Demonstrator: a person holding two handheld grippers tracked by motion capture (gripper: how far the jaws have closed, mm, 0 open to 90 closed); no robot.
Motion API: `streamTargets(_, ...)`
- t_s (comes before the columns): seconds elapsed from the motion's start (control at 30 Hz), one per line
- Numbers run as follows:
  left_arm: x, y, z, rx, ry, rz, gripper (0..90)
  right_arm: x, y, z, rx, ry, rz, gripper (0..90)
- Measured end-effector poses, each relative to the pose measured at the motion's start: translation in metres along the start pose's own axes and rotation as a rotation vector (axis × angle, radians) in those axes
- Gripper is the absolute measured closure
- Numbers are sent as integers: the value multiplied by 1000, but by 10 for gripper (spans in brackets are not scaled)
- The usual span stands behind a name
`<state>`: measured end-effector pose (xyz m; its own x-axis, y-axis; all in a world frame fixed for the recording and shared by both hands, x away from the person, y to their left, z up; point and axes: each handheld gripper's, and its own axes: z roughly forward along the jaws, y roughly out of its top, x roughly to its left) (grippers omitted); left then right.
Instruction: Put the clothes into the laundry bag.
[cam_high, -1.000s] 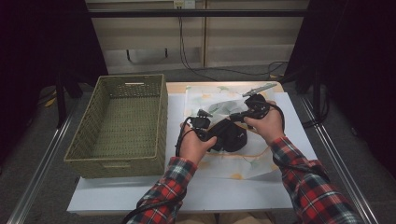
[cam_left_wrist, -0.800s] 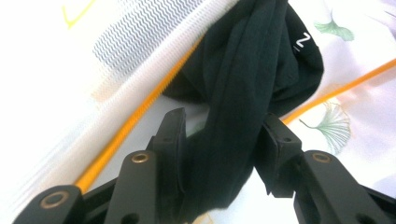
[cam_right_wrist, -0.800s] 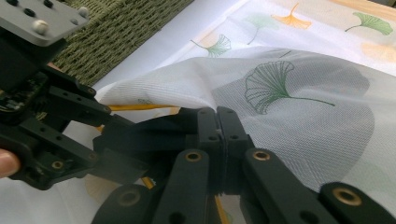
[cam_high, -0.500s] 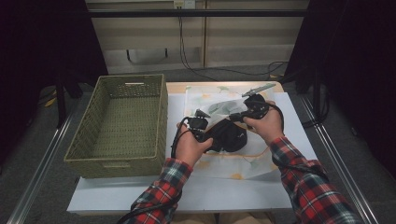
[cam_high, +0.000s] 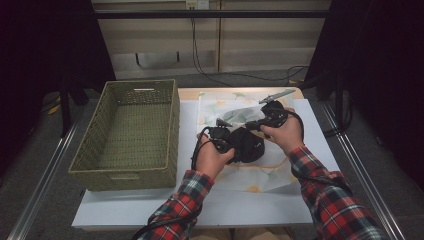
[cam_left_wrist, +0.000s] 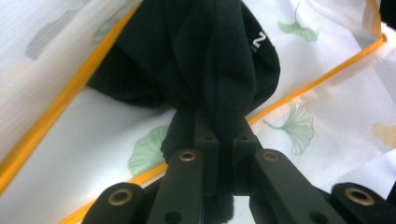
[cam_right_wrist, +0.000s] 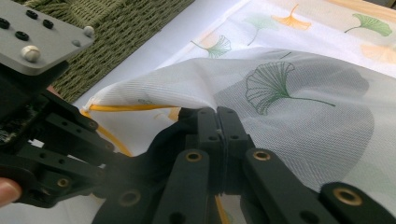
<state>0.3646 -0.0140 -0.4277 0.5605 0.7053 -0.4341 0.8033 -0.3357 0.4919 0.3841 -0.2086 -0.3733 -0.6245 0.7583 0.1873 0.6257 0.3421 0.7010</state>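
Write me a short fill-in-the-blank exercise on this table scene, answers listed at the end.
1. The left hand-held gripper is shut on a dark cloth whose colour is ____.
2. The right hand-held gripper pinches the edge of a white mesh bag printed with ____.
3. The woven basket stands to the ____ of the bag in the high view.
4. The bag's edge is trimmed with a band coloured ____.

Missing words: black; leaves; left; orange

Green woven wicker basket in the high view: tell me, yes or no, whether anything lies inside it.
No, the green woven wicker basket shows a bare woven floor, and the black cloth item sits on the leaf-printed white mesh bag beside it.
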Motion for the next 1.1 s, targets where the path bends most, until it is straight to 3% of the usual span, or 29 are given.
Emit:
streamTargets(0.07,0,1,2,-10,0,4,862,0,0,0,2,0,-4,900)
streamTargets(0.1,-2,1,5,-35,-9,-32,864,0,0,0,3,0,-5,900)
streamTargets(0.13,-1,2,5,-22,-5,-11,864,0,0,0,0,1,-1,900)
streamTargets(0.2,-3,3,9,-54,-8,-50,866,1,0,-1,2,-1,-3,900)
streamTargets(0.23,-1,3,8,-42,-6,-26,866,0,0,-1,0,0,-4,900)
streamTargets(0.3,-1,4,10,-56,-11,-41,867,0,0,-2,-2,-1,0,900)
streamTargets(0.33,0,5,10,-47,-6,-18,867,0,1,-2,-5,1,3,900)
streamTargets(0.6,-2,11,17,-91,18,-33,868,0,0,-3,-5,-1,4,900)
streamTargets(0.63,-2,12,17,-86,26,-18,868,-1,0,-3,-6,0,5,900)
streamTargets(0.93,-1,17,20,-120,34,-40,867,-1,-1,-2,-3,0,2,900)
streamTargets(1.1,0,19,20,-128,52,-34,867,-3,-3,-2,-9,2,12,900)
